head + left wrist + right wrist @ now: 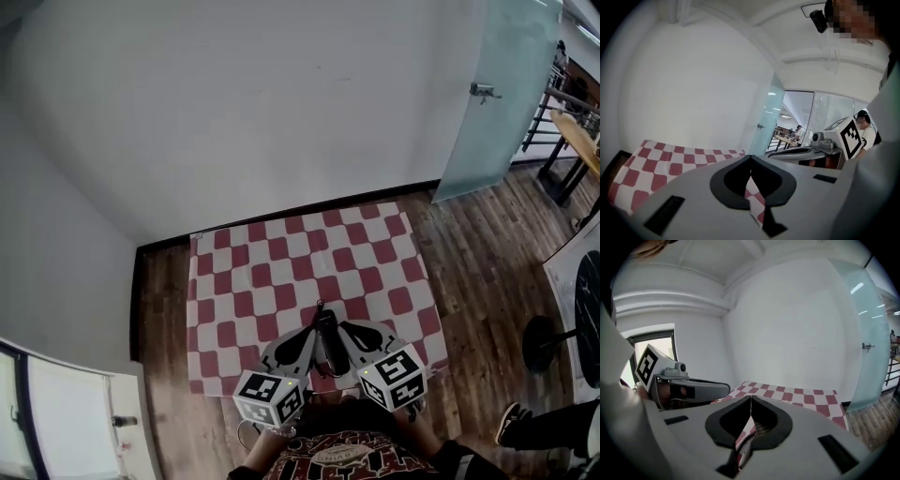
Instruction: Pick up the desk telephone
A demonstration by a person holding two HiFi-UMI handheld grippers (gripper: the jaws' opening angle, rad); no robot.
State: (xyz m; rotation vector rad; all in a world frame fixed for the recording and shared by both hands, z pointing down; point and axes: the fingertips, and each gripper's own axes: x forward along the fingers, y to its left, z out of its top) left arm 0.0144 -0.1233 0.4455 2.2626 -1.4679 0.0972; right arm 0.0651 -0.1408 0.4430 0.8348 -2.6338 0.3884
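Observation:
No desk telephone shows in any view. A red-and-white checkered cloth [309,272] covers a low table against the white wall, and nothing lies on it. Both grippers hover over the cloth's near edge, side by side, tips almost touching. My left gripper [315,323] is shut, its jaws meeting at the tip [750,157] with nothing between them. My right gripper [331,323] is also shut and empty [751,397]. Each gripper view shows the other gripper close beside it: the right gripper [825,143] and the left gripper [679,385].
A frosted glass door [497,94] stands at the right of the wall. Wooden floor [478,272] surrounds the table. A round stool base [544,342] and a person's shoe [511,422] are at the right. A white cabinet [66,412] stands at the lower left.

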